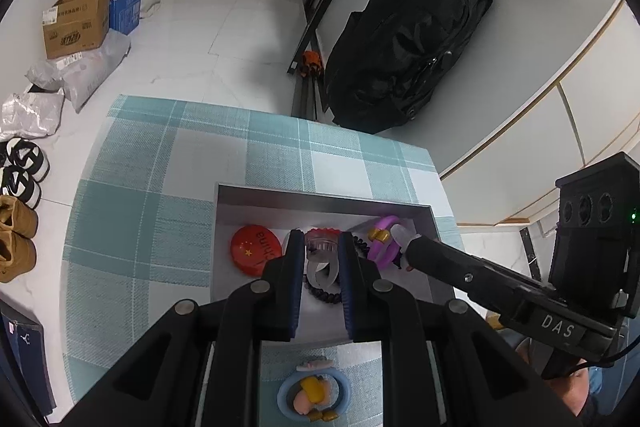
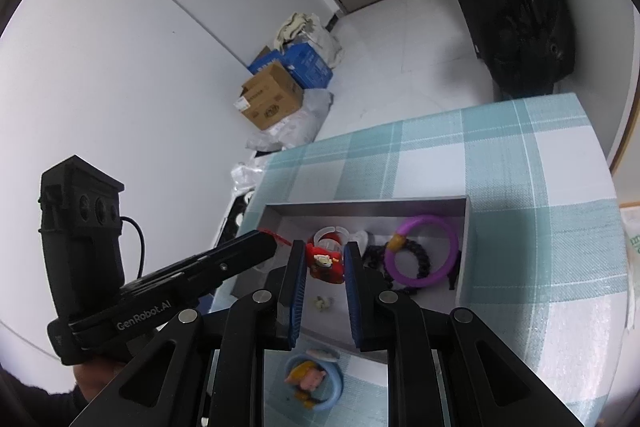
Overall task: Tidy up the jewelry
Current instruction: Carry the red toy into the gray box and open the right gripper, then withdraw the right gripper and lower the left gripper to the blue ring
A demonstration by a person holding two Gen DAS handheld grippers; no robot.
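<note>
A shallow grey tray [image 1: 320,201] stands on the checked tablecloth and also shows in the right wrist view [image 2: 467,247]. In it lie a red China badge [image 1: 253,249], a clear ring with a red charm [image 2: 326,259], a purple bangle [image 2: 422,251] and a dark beaded bracelet [image 2: 420,261]. My left gripper [image 1: 320,251] is open over the tray, its fingers on either side of the clear ring [image 1: 320,267]. My right gripper [image 2: 324,259] is open above the tray with the red charm between its fingers. A blue ring with a cartoon charm [image 1: 314,393] lies outside the tray, near the front.
The teal checked tablecloth [image 1: 160,207] covers the table. A black backpack [image 1: 408,39] leans on the wall behind the table. Cardboard boxes [image 1: 78,21], plastic bags and shoes [image 1: 18,179] lie on the floor at the left.
</note>
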